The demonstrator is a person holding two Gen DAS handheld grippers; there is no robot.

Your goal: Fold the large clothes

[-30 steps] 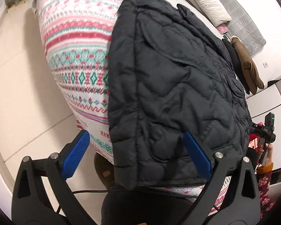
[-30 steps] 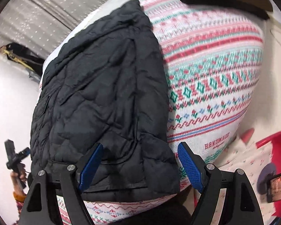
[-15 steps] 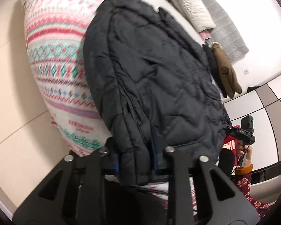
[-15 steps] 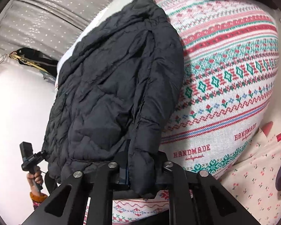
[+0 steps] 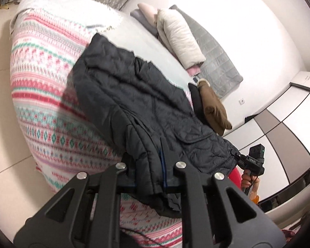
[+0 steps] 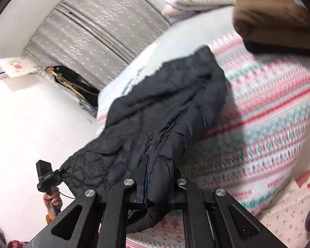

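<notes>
Both claws grip the near hem of the black quilted jacket (image 5: 146, 107). The left claw (image 5: 149, 177) is closing, its jaws pinching a bunched fold; the right claw (image 6: 157, 188) is clamped tight on the other hem corner. Ahead of the claws the jacket trails across the patterned blanket (image 5: 41, 107) on the bed. Beyond the right claw sits a folded brown garment (image 6: 274, 20). Bare blanket lies to the left claw's left, and pale floor (image 5: 2, 124) past the bed's edge.
</notes>
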